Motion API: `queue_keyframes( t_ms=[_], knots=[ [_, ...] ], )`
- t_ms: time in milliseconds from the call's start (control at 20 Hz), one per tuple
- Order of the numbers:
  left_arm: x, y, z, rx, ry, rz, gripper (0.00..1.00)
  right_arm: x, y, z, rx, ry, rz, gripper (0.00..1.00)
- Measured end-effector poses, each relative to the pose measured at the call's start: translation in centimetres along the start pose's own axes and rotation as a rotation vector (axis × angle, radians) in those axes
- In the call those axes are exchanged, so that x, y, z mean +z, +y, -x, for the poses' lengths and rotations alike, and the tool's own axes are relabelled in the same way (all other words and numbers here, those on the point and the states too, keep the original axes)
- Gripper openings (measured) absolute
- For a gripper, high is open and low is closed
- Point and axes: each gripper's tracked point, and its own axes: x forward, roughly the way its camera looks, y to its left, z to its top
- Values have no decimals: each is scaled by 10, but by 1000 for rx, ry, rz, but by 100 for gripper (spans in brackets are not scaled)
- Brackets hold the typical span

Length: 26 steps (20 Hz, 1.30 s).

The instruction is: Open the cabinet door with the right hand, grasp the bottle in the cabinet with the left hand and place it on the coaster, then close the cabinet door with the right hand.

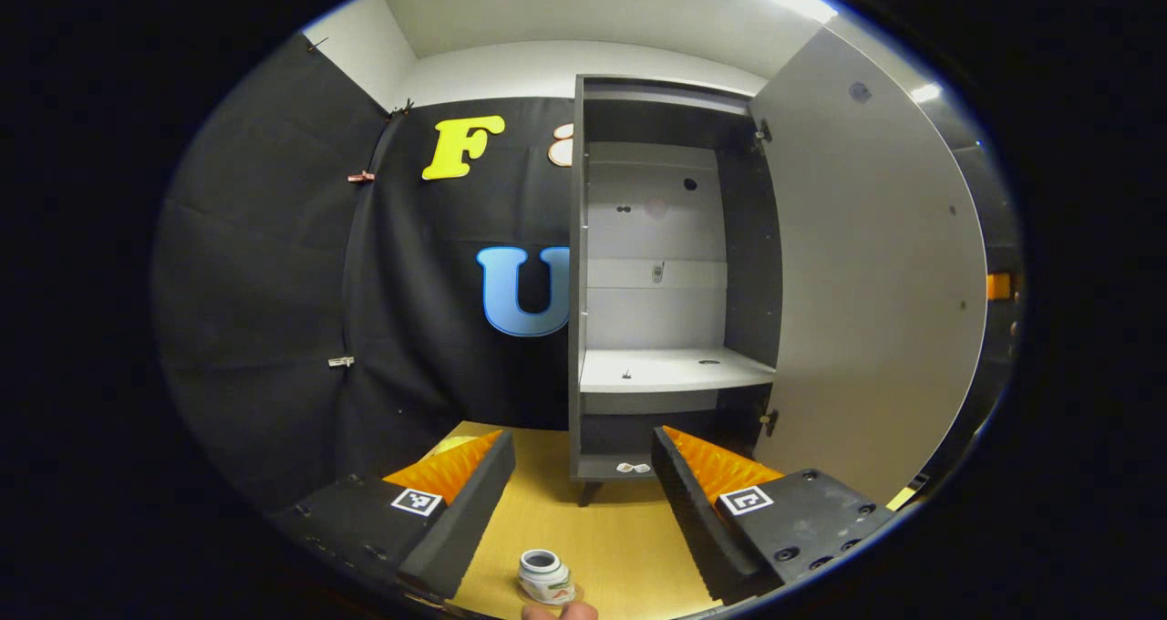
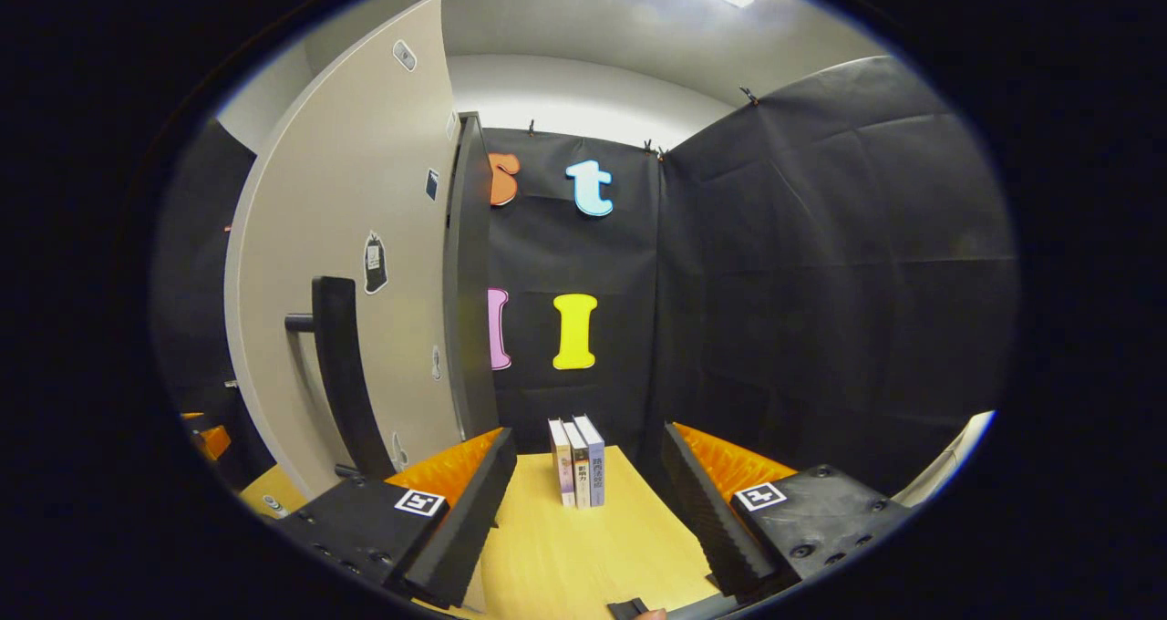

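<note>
White bottle (image 1: 544,576) on coaster (image 1: 551,594), low between spread left gripper (image 1: 583,474) fingers | cabinet door (image 1: 871,273) swung open ahead-right | right gripper (image 2: 588,479) spread, empty; door handle (image 2: 342,378) ahead-left; books (image 2: 577,462) ahead

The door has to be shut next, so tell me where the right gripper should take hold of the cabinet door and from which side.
Grip the vertical bar handle on the door. It stands off the outer face on a short post, leaving a gap behind it. Come at it head-on from the outer face with the right gripper, fingers level either side of the bar.
</note>
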Motion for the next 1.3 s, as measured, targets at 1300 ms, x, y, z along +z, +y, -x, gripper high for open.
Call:
queue_keyframes(
  t_ms=[1300],
  knots=[
    [28, 43, 10, 8, -46, -81, 92, -9, 140, 37, 130, 62, -37, 95]
  ],
)
